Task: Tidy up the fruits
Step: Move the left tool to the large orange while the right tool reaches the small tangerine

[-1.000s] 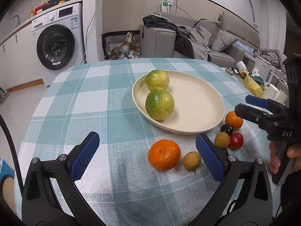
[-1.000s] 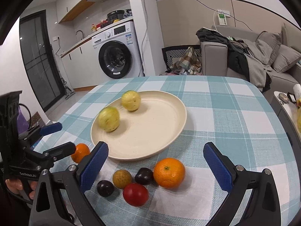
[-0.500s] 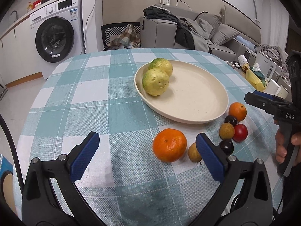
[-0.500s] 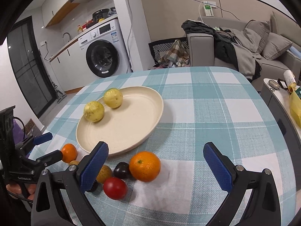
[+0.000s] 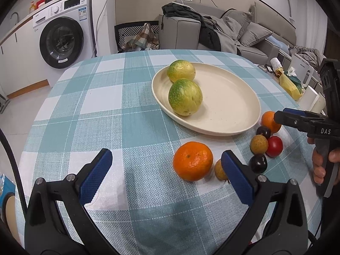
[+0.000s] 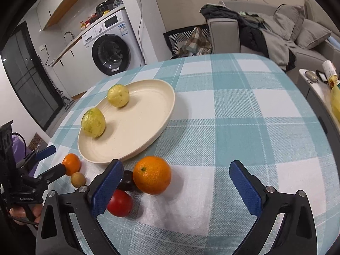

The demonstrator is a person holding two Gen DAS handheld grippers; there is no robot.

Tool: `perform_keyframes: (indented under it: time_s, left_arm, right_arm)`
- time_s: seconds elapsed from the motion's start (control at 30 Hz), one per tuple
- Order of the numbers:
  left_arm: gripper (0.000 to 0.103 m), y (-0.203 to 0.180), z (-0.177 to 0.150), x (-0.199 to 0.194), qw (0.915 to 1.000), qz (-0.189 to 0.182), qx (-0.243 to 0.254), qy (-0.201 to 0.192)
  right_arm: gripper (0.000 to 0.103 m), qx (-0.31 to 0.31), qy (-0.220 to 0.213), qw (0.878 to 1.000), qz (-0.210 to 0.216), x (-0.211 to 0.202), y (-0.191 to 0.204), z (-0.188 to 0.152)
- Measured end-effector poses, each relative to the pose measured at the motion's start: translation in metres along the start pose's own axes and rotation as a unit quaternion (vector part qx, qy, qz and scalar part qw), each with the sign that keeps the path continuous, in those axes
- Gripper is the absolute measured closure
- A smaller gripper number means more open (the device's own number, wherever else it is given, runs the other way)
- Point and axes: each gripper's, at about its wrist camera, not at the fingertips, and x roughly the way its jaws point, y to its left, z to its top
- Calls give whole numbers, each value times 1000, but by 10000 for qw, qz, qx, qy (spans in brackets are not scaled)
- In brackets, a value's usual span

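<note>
1. Two yellow-green fruits sit on the cream plate [image 5: 233,125]: one [image 5: 184,99] near its rim, the other [image 5: 181,70] at the back edge, close together.
2. Other fruit lies on the checked tablecloth [image 5: 102,110] just off the plate's near rim.
3. A big orange [image 5: 192,160] has a small brown fruit [image 5: 218,170] touching its side, partly hidden by a left claw finger.
4. A cluster sits further along: small orange [image 5: 268,121], dark plum [image 5: 263,131], tan fruit [image 5: 258,144], red tomato [image 5: 274,146], second dark plum [image 5: 258,163], all bunched together.
5. Left claw [image 5: 165,174] has its jaws wide apart, nothing held, low over the cloth with the big orange just inside its right finger.
6. Right claw [image 6: 176,184] is also spread wide and empty; the small orange [image 6: 152,174] sits between its fingers, and the tomato [image 6: 119,203] and a plum [image 6: 127,183] are by its left finger.
7. A washing machine [image 5: 63,31] and grey sofa [image 5: 244,31] stand behind the table.
</note>
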Motion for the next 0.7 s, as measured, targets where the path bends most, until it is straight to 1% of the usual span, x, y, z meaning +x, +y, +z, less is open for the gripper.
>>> perform_keyframes:
  time_s: [0.13,0.23,0.47,0.5,0.53,0.6,0.7]
  left_arm:
    - [1,1,1,2,10000,6,-42,38]
    - [1,1,1,4,10000,7,-32,80]
    - [1,1,1,7,9999,33,-2,113]
    - [1,1,1,7,9999,29,-3,110]
    - [1,1,1,7,9999,29,-2,112]
    - [1,1,1,8,9999,32,3,128]
    - [1,0,0,11,9998,-6,36,198]
  right_arm:
    - [7,-42,71,9999,114,3,4,-2]
    - [17,-50,135,9998,166,5,5,-3]
    - [27,-8,207,9995,238,8,4,-4]
    - [29,2,210,9994,268,8,3,-4]
    - [34,24,217,9992,320,8,3,-4]
    - [37,39,220,9991,372,8,3,-4]
    - [44,19,243,9987,448,9,5,-4]
